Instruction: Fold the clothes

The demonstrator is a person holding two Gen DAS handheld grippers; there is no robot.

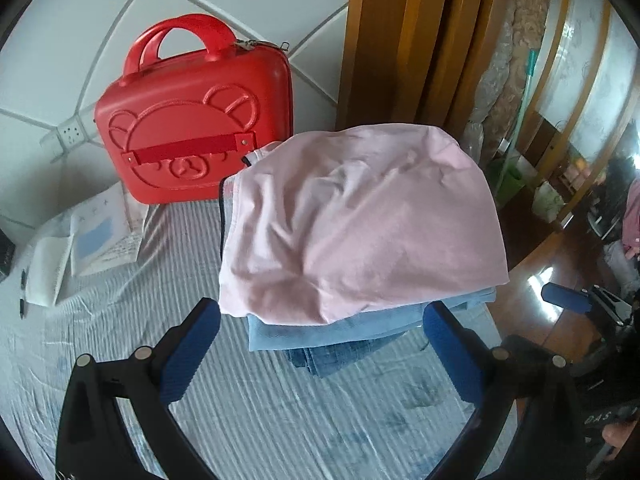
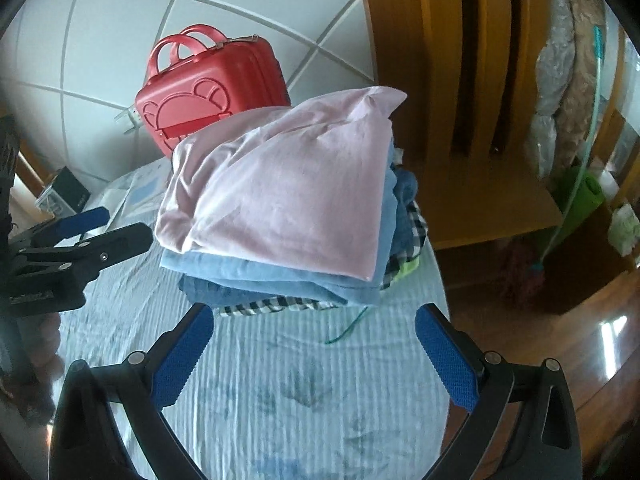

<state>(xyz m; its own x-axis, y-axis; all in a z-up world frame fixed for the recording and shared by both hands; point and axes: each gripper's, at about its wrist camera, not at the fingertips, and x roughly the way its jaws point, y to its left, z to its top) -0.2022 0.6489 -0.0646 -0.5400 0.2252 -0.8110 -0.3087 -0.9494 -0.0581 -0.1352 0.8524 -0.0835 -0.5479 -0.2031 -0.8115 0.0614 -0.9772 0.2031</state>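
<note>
Left wrist view: lying folded on the pale blue striped bedsheet [image 1: 280,412], a pink soft cotton garment [image 1: 360,220] topping a stack, with a light blue folded garment [image 1: 320,332] and dark denim folded jeans [image 1: 320,360] underneath. Standing at far left against the white panelled wall, a red hard-shell bear-embossed case [image 1: 192,120]. Left gripper [image 1: 320,320] hovering near the stack, fingers released, grasping nothing. Right wrist view: right gripper [image 2: 312,324] hovering likewise, fingers released wide, empty; peeking out at the stack's bottom, a black-and-white checked cloth [image 2: 276,304].
</note>
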